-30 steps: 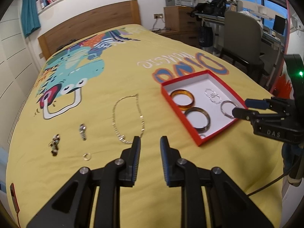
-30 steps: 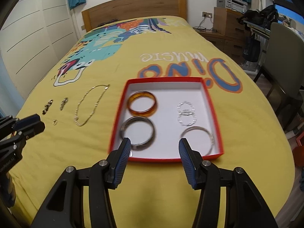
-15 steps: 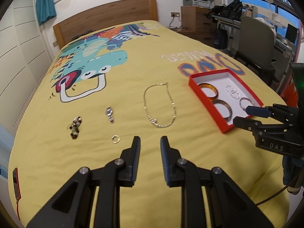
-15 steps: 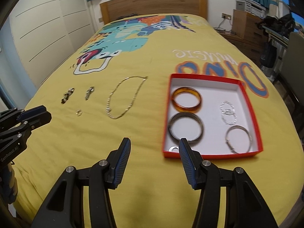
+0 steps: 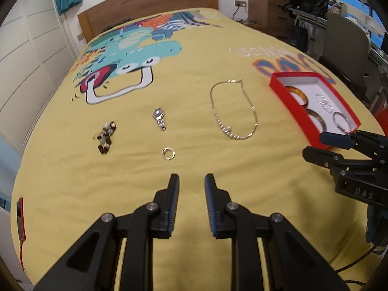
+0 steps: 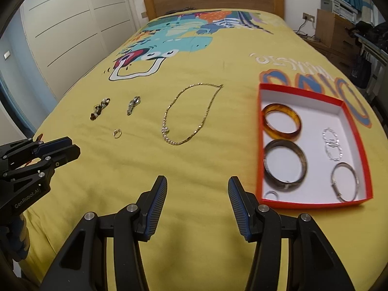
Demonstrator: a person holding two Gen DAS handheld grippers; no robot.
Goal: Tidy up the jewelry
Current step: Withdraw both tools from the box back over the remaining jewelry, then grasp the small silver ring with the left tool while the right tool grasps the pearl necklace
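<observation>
Swung leftward off the red box [image 6: 312, 202] toward loose pieces on the bedspread [image 5: 194, 160]. Small gold ring [image 5: 168, 153] just ahead of left gripper [image 5: 191, 185], narrowly parted, empty. Right gripper [image 6: 197, 190] half spread, empty, farther off.

A yellow bedspread [image 6: 194, 169] with a teal dinosaur print carries a red, white-lined box [image 6: 312, 92].

Evenly lit, slightly blurred, fisheye-bent at edges.
</observation>
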